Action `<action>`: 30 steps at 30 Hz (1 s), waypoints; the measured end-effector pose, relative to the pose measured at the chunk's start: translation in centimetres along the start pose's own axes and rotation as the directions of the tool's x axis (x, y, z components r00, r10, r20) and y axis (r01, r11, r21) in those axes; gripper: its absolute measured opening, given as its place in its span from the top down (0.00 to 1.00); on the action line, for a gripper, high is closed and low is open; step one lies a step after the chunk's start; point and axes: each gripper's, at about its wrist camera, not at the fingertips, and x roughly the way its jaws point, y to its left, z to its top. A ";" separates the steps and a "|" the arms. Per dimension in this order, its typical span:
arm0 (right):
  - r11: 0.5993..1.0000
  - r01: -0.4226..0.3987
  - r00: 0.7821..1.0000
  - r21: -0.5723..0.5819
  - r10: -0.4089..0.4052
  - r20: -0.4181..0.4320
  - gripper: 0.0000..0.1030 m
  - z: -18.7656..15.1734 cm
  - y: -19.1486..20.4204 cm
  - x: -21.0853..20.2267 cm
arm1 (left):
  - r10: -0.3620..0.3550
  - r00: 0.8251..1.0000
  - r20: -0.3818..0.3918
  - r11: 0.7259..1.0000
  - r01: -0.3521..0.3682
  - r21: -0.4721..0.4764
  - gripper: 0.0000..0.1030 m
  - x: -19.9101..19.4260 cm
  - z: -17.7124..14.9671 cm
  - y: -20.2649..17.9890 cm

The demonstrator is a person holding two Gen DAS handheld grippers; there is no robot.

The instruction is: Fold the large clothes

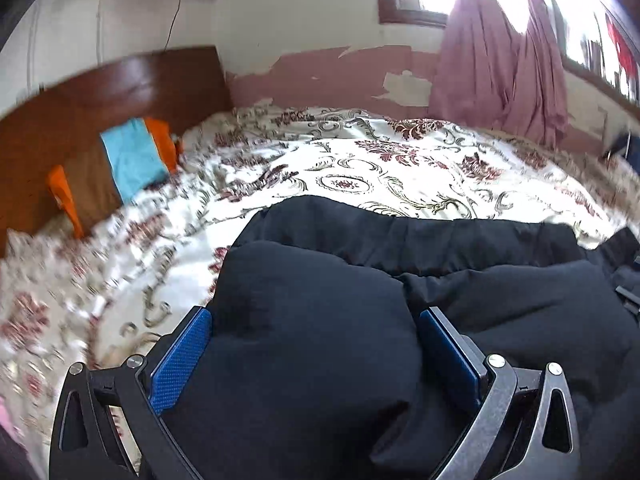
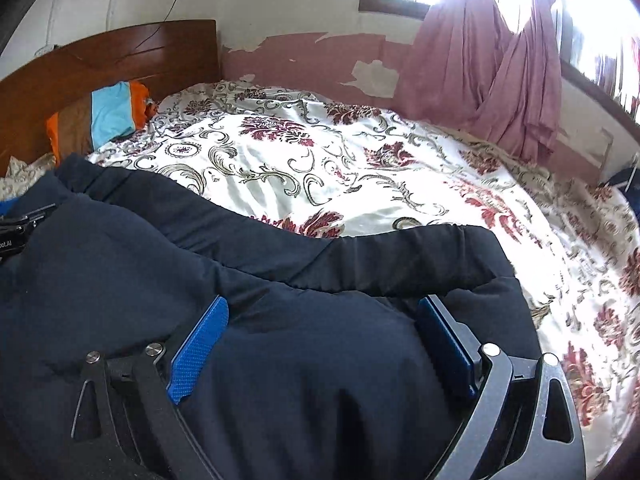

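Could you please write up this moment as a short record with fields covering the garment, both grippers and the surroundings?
garment: bulky dark navy padded garment, bunched on the bed
surface: floral white and maroon bedsheet
left gripper: left gripper, blue pads wide apart with a thick fold of garment between them
right gripper: right gripper, blue pads wide apart astride the garment
grip: whether either is clamping cannot be told
head end: striped orange, brown and light blue pillow against the brown wooden headboard
backdrop: pink curtains at the window
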 end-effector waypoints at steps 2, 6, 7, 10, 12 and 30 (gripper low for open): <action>1.000 -0.020 1.000 0.020 0.020 -0.011 0.08 -0.3 -0.3 0.6 | -0.044 0.999 -0.012 0.998 0.044 -0.037 0.00 0.7 -0.3 0.6; 0.996 -0.067 0.997 0.062 0.069 -0.032 0.05 -0.6 -0.9 2.0 | -0.090 0.996 -0.026 0.993 0.088 -0.079 0.00 1.7 -0.6 1.3; 0.993 -0.084 0.995 0.083 0.088 -0.037 0.05 -0.7 -1.2 2.4 | -0.100 0.995 -0.023 0.991 0.098 -0.094 0.00 1.9 -0.7 1.4; 0.986 -0.118 0.991 0.118 0.125 -0.051 0.03 -0.9 -1.7 3.5 | -0.117 0.993 -0.014 0.986 0.114 -0.124 0.00 2.4 -0.8 1.5; 0.982 -0.134 0.988 0.136 0.143 -0.061 0.03 -1.0 -1.8 4.2 | -0.123 0.992 -0.006 0.983 0.121 -0.135 0.00 2.7 -0.9 1.6; 0.978 -0.139 0.982 0.156 0.157 -0.107 0.01 -1.5 -1.2 6.3 | -0.165 0.986 0.006 0.964 0.162 -0.210 0.00 4.5 -1.3 2.6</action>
